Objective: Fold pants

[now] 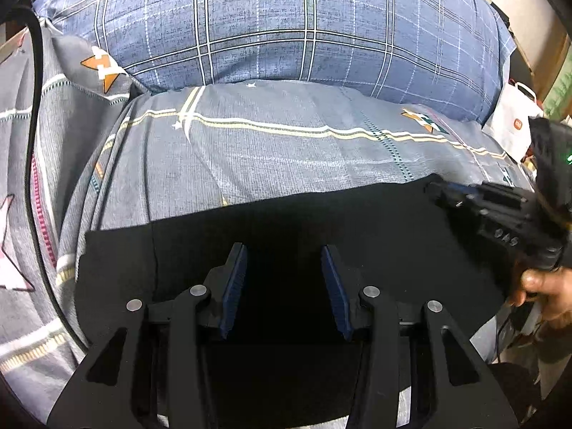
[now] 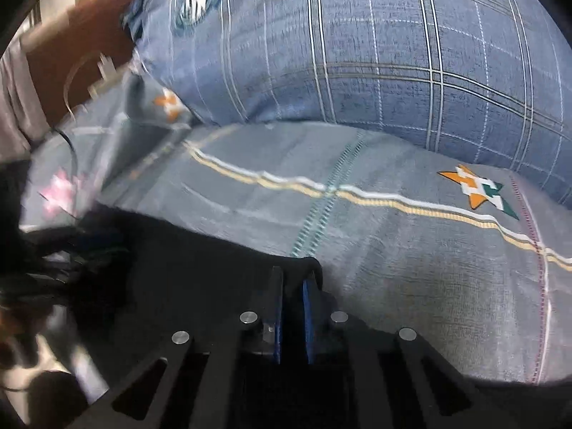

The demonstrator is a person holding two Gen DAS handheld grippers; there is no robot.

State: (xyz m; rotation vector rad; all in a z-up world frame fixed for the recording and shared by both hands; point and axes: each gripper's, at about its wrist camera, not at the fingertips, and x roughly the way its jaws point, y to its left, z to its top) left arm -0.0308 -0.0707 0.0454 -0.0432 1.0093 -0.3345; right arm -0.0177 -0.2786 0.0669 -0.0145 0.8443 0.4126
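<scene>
The black pants (image 1: pixel 286 221) lie flat on the grey patterned bedsheet (image 1: pixel 271 157), folded into a broad dark panel. My left gripper (image 1: pixel 284 254) is open, its blue pads spread just above the middle of the pants, holding nothing. My right gripper (image 2: pixel 294 282) is shut on the pants' far corner (image 2: pixel 304 264), with black cloth pinched between the pads. The right gripper also shows in the left wrist view (image 1: pixel 475 200) at the pants' right far corner, held by a hand. The left gripper is a dark blur in the right wrist view (image 2: pixel 64 250).
A large blue plaid pillow (image 1: pixel 286 21) lies across the back of the bed. A black cable (image 1: pixel 35 125) runs down the left side. A white paper bag (image 1: pixel 514 121) stands off the bed's right edge. A brown headboard (image 2: pixel 71 57) shows at the left.
</scene>
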